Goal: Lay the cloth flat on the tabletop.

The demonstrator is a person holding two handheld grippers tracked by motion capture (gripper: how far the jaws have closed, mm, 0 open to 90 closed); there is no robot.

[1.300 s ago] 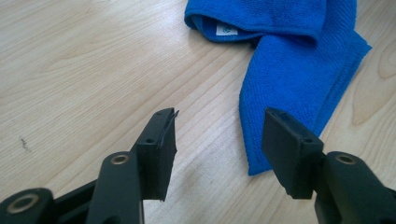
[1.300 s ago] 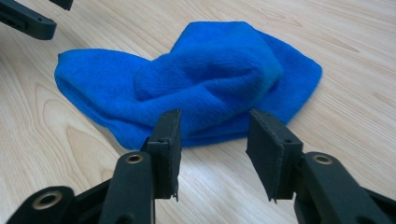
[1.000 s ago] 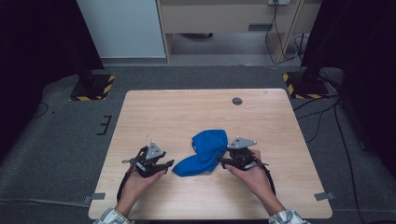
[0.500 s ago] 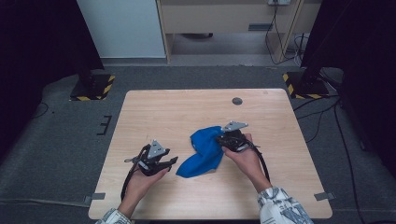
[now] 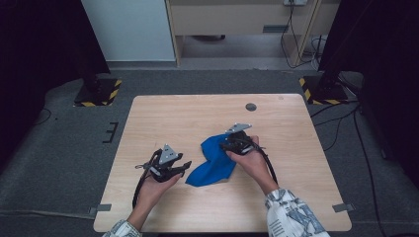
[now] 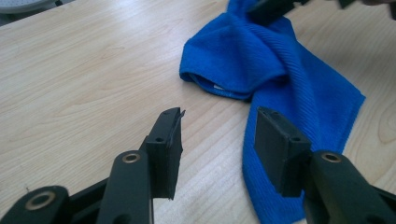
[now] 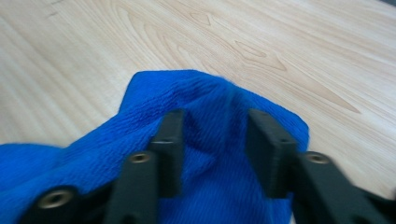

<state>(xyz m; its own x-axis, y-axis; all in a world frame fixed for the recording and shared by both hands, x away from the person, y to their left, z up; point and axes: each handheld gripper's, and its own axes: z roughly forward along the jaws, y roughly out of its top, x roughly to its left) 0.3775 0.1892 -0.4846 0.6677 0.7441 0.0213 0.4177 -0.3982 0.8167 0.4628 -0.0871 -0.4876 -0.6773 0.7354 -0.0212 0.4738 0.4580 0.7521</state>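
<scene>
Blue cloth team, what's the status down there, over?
Left hand-held gripper open, empty, beside the blue cloth. Right hand-held gripper jaws just opened, apart over a raised fold, cloth between them. Wooden table otherwise bare near the work. Over.

tongs (image 5: 187, 167): black, brass rivets | grey plate | sleeves: white-grey print

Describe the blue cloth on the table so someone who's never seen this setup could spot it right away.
On the light wooden table, look a little nearer the person than the middle, between the two hand-held grippers. The blue cloth lies there crumpled and partly folded, its far end under the right gripper. It is the one soft, bright blue thing on the table.
</scene>
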